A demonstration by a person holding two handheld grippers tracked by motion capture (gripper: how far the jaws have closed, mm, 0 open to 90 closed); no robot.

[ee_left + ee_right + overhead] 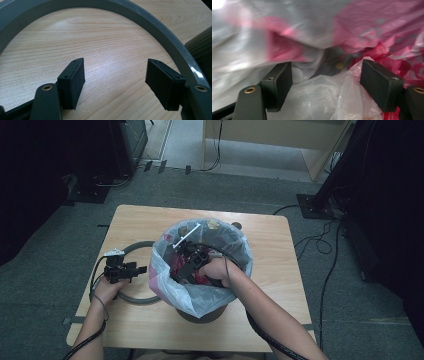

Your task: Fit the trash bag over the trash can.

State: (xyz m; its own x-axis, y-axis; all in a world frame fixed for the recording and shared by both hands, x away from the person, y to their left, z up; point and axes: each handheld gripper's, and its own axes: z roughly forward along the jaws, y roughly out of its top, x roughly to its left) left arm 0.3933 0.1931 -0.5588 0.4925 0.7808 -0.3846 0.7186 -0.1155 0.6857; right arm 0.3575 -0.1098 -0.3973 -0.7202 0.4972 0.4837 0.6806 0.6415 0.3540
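While the right gripper [186,265] reaches down into the lined bin [235,251] near the table's [280,285] middle, its spread jaws hold nothing; blurred pink and clear plastic [352,100] hides the bottom. Beside the left edge, the left gripper [131,269], also spread and empty, hovers over the grey ring [160,27], partly cut off.

Grey ring [131,272] on pale wood-grain table [280,270]; translucent white bag [200,295], pink-red plastic [387,32], black jaws.
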